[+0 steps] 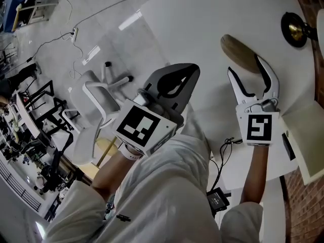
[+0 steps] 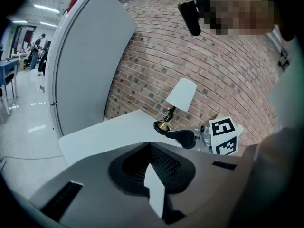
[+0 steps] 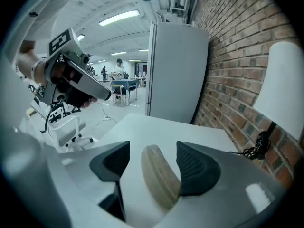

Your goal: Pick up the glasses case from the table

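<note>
Brick wall (image 3: 228, 80) in gripper views, glasses case (image 3: 159, 184) between right gripper (image 3: 153, 156) jaws

Brick wall (image 2: 228, 70) — white table (image 1: 202, 29), lamp (image 2: 181, 95), office chair (image 1: 98, 97), glossy floor (image 1: 101, 29).

Ceiling strips (image 3: 119, 17) bright; fisheye edges dark, warped.

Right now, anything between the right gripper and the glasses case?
Nothing visible. The right gripper has its jaws open to either side of the glasses case, which lies on the white table. The lamp stands off to the side, clear of the case.
</note>
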